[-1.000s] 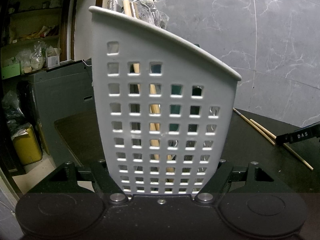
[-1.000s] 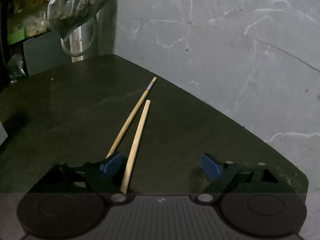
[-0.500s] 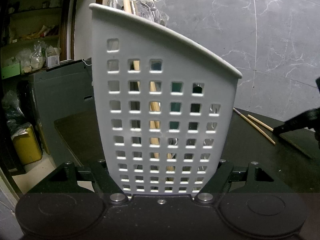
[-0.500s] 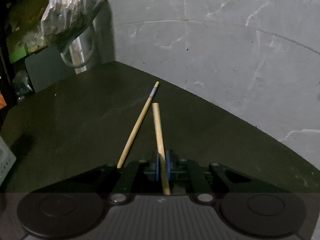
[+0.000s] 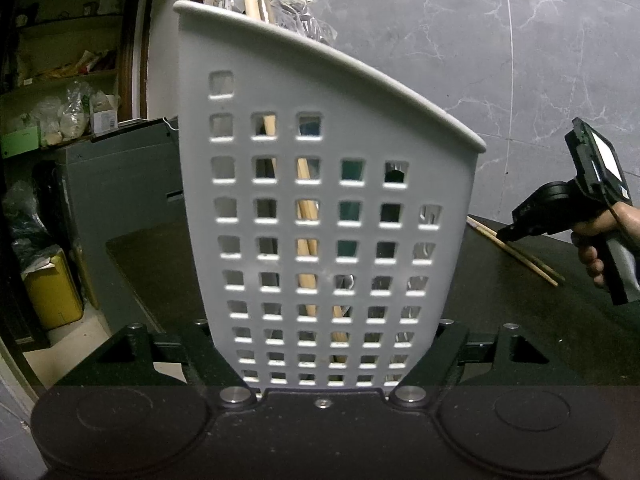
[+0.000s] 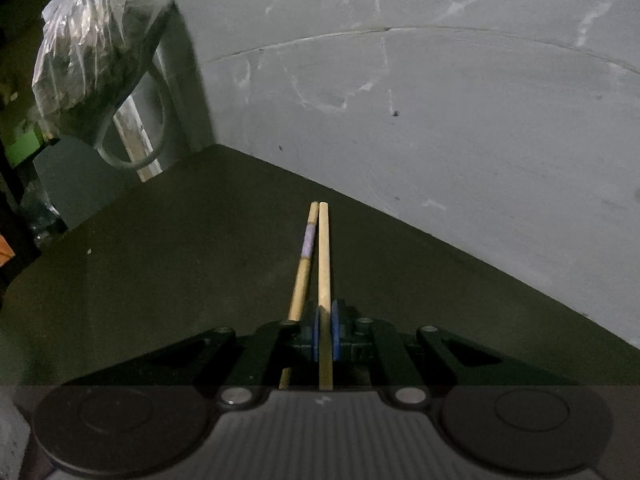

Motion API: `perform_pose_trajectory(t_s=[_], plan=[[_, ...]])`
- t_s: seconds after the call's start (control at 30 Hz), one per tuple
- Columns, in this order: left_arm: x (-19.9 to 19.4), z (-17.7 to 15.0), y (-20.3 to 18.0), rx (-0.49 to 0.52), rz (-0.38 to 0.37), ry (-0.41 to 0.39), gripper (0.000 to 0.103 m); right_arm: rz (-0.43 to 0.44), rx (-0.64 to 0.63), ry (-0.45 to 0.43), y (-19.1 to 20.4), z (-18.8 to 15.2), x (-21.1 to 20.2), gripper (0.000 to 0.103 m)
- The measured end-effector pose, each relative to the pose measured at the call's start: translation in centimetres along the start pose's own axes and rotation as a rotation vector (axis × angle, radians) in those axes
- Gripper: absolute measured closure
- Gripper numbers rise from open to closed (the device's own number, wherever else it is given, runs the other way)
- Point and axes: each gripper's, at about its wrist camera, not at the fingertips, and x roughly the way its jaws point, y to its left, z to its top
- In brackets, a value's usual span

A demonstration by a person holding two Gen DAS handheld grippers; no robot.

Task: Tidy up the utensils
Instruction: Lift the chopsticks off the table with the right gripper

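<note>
A white perforated utensil basket [image 5: 328,208] stands upright on the dark table, with wooden sticks and metal utensils inside. My left gripper [image 5: 324,324] has its fingers against the basket's lower sides; its jaws are opening slightly with the basket between them. My right gripper [image 6: 325,330] is shut on a plain wooden chopstick [image 6: 324,248] that points forward, low over the table. A second chopstick with a purple band [image 6: 304,264] lies just to its left on the table. In the left wrist view the right gripper [image 5: 504,236], held by a hand [image 5: 600,232], is to the right of the basket at the chopsticks [image 5: 528,260].
A grey marble wall [image 6: 440,100] runs behind the dark table [image 6: 160,280]. A filled plastic bag [image 6: 92,52] hangs at the far left corner. Beyond the table's left edge are a grey cabinet [image 5: 120,184], shelves and a yellow container [image 5: 52,296] on the floor.
The right gripper went from open around the plain chopstick to shut on it. It then swung the stick in line beside the banded one. The left gripper and basket stayed put.
</note>
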Motion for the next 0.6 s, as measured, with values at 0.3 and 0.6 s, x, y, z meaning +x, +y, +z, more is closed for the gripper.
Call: perform_pose_trajectory(t_s=[0.3,0.6], plan=[[0.0,0.0,0.0,0.0,-0.001,0.002,0.025,0.044,0.036,-0.017,-0.1,-0.3,0.0,0.082],[0.0,0.0,0.0,-0.002,-0.001,0.002,0.025,0.128,0.113,-0.038,-0.2,-0.4,-0.1,0.029]])
